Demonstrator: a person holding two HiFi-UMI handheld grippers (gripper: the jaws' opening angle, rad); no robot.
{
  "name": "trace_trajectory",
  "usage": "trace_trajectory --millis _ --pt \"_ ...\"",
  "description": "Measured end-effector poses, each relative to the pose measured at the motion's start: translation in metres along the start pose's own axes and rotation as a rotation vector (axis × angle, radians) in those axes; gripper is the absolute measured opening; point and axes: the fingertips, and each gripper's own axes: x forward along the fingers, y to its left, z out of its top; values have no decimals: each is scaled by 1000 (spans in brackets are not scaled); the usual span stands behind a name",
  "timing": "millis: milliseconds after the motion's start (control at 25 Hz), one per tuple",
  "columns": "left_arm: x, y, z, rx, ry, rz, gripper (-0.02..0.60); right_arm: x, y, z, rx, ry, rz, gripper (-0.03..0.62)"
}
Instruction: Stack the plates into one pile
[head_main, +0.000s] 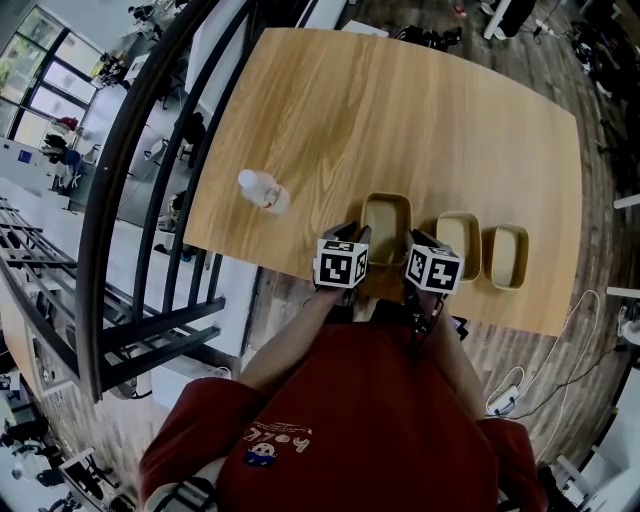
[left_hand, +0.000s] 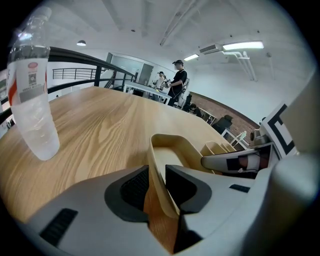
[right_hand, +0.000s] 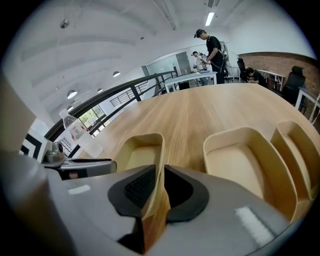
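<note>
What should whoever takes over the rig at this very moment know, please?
Grippers: left gripper shut on the left wall of the left plate; right gripper shut on its right wall.
Things: three plates in a row on the table, all apart; middle plate and right plate untouched.
Done: nothing stacked yet.
Left: probably lift the left plate into the middle plate, then gather all three into one pile.

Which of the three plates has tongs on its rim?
The leftmost plate, nearest the bottle: left tongs and right tongs clamp its near rim.
</note>
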Motion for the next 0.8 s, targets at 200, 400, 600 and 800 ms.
trace_trajectory --millis 200,400,600,800 --pt "1 -4 -1 -13 14 -21 61 0 3 0 -5 -2 1 44" --pt "0 -4 3 -12 14 -26 57 -4 3 2 -2 -16 -3 41" --pt "-2 -10 11 -4 -1 -43 43 -10 4 12 -12 -51 -22 35" --pt "-10 -23 24 18 -28 -68 43 -26 3 24 -27 -102 -48 34"
